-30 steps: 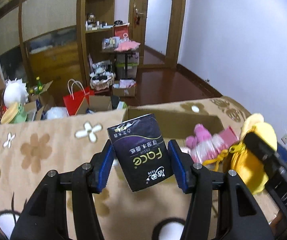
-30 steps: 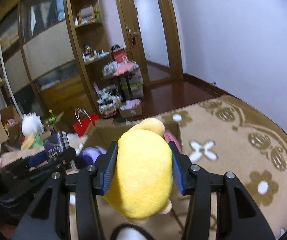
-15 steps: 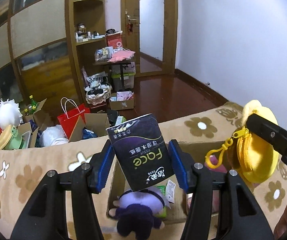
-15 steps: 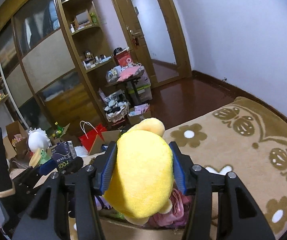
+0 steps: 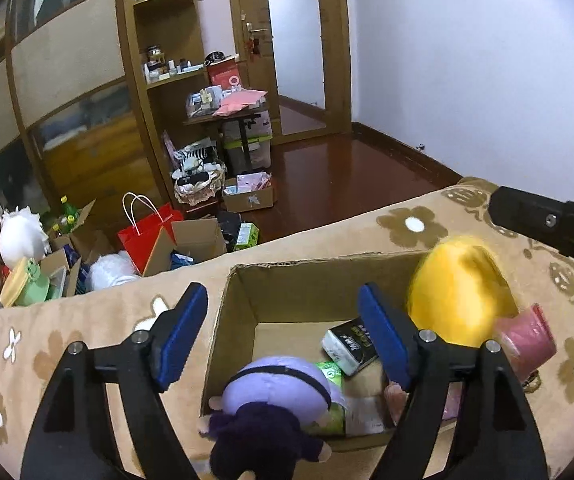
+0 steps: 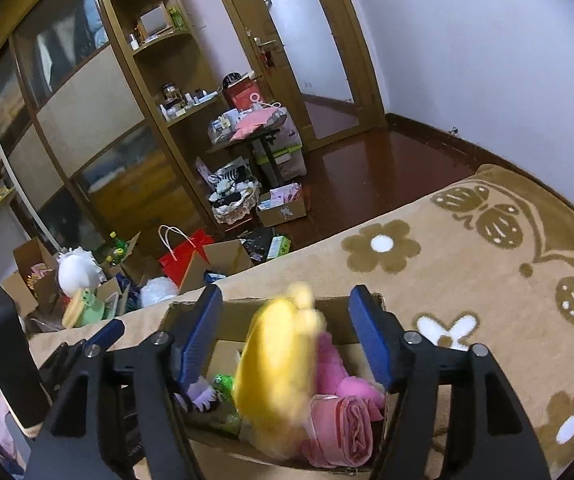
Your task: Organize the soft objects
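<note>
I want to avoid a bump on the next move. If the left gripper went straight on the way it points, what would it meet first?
Most likely the purple plush lying in the cardboard box: it sits between and just ahead of the open left gripper. Depth is hard to judge through the fisheye.

A red paper bag with white handles stood left of centre among open cartons on the dark wooden floor. Behind it, upper centre, a small table carried pink papers, beside tall wooden shelving and a door.
</note>
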{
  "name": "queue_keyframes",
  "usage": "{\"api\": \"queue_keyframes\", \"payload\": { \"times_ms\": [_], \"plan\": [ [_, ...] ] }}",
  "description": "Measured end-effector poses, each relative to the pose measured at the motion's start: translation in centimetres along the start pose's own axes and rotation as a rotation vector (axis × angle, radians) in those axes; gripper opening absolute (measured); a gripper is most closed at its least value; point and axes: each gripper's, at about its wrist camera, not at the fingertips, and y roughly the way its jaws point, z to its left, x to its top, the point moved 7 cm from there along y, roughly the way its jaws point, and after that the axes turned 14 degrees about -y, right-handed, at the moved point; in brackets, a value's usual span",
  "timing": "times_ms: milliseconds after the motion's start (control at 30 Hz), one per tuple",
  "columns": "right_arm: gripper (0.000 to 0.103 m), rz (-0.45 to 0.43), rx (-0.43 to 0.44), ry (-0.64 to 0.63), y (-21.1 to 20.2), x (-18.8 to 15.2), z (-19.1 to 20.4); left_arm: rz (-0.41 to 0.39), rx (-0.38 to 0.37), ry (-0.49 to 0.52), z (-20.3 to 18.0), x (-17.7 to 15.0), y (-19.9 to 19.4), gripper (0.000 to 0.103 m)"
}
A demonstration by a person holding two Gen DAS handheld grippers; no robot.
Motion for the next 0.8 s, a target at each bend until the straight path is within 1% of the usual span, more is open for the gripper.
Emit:
{"api": "queue_keyframes", "payload": {
  "times_ms": [33,100,133,167,200,233,400,633,800],
  "plan": [
    [0.079,-0.002,-0.002,0.001,-0.4,0.0,0.0,-0.003,0.007,-0.003,0.2,0.1,-0.3,0.080],
    [0.084,-0.001,-0.007,0.000,-0.9,0.2,0.0,-0.008,0.013,-0.011,0.7,0.3,-1.1,0.087],
    [0.088,0.000,-0.007,-0.002,-1.3,0.3,0.1,-0.016,0.011,-0.019,1.0,0.5,-1.8,0.089],
    [0.090,0.001,-0.007,-0.005,-1.8,0.4,0.2,-0.022,0.010,-0.023,1.2,0.5,-2.4,0.092],
    [0.096,-0.001,-0.009,-0.008,-2.3,0.5,0.3,-0.029,0.010,-0.026,1.4,0.6,-3.1,0.096],
    [0.103,-0.004,-0.013,-0.012,-2.9,0.6,0.3,-0.038,0.012,-0.026,1.6,0.8,-3.8,0.097],
    [0.103,-0.018,-0.052,-0.051,-6.0,1.2,0.9,-0.084,0.023,-0.023,2.5,1.4,-7.6,0.103],
    [0.103,-0.055,-0.091,-0.117,-11.3,1.3,2.3,-0.143,0.009,-0.058,4.0,2.3,-13.5,0.103],
    [0.103,-0.089,-0.110,-0.147,-15.0,0.9,3.0,-0.183,0.007,-0.045,4.5,2.4,-17.5,0.103]
  ]
}}
